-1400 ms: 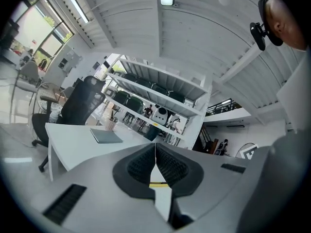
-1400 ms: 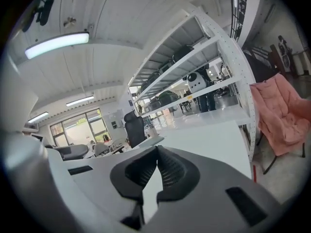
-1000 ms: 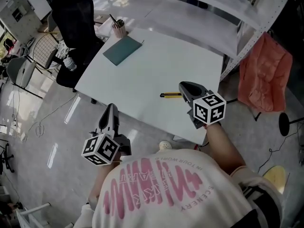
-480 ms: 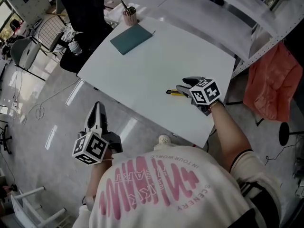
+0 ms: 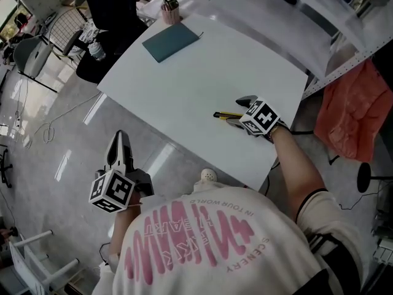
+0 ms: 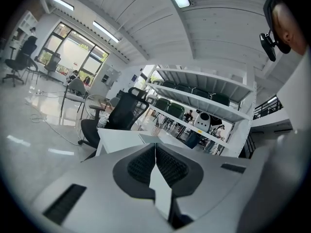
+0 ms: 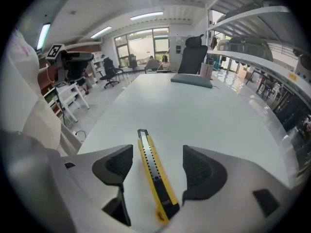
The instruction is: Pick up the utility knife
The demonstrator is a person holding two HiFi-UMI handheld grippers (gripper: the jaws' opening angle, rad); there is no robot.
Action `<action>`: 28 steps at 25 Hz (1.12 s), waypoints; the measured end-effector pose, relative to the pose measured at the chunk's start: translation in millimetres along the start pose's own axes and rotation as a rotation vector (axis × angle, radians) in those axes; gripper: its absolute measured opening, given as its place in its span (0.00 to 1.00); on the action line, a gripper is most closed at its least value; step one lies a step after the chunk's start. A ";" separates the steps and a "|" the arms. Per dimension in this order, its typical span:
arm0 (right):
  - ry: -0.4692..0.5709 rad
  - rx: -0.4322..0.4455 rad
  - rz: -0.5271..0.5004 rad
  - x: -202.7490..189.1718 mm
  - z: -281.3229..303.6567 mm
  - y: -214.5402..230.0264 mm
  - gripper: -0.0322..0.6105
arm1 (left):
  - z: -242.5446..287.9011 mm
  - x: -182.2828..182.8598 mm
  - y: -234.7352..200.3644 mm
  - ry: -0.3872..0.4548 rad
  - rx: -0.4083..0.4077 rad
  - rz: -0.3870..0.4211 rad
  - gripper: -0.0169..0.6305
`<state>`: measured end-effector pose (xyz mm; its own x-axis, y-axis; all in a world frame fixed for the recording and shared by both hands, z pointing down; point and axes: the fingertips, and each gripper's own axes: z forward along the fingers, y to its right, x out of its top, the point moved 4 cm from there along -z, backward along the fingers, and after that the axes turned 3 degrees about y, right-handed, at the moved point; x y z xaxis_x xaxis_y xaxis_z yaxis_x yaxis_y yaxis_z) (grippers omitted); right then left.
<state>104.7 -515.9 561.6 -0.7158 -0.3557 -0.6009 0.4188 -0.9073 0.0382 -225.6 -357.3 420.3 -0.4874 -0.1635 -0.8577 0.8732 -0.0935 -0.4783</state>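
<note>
A bare white counter (image 5: 202,72) fills the middle of this workshop, with a teal notebook (image 5: 171,42) far off at its other end. The right claw (image 5: 239,111) tilts down over it, jaws just opened wide and released. They straddle the utility knife (image 7: 151,169), which lies flat between the 2 pads, touching neither. It looks light, stiff and slick-sided; I'd pinch the yellow handle mid-length, across its width. The counter's near edge sits close behind, with open surface ahead. The left claw (image 6: 155,164) hangs clenched and empty over the floor.
</note>
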 end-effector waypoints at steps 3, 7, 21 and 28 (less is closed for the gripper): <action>-0.046 0.025 -0.034 -2.8 6.2 -0.6 0.58 | 1.7 -2.8 0.9 -0.010 0.006 -0.002 0.06; -0.097 0.028 -0.043 -9.7 13.0 2.2 0.58 | 1.8 -7.0 1.0 -0.024 0.011 -0.002 0.06; -0.190 0.042 -0.042 -10.1 18.4 -1.7 0.57 | 2.2 -10.3 -1.2 -0.028 0.010 -0.021 0.06; -0.213 0.017 -0.026 -7.0 15.5 -3.4 0.53 | 3.6 -11.6 0.5 -0.033 -0.001 -0.032 0.06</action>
<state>99.7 -513.7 578.1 -0.8291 -0.3700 -0.4193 0.3905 -0.9198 0.0394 -219.6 -359.0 430.7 -0.5153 -0.1927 -0.8351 0.8569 -0.0988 -0.5060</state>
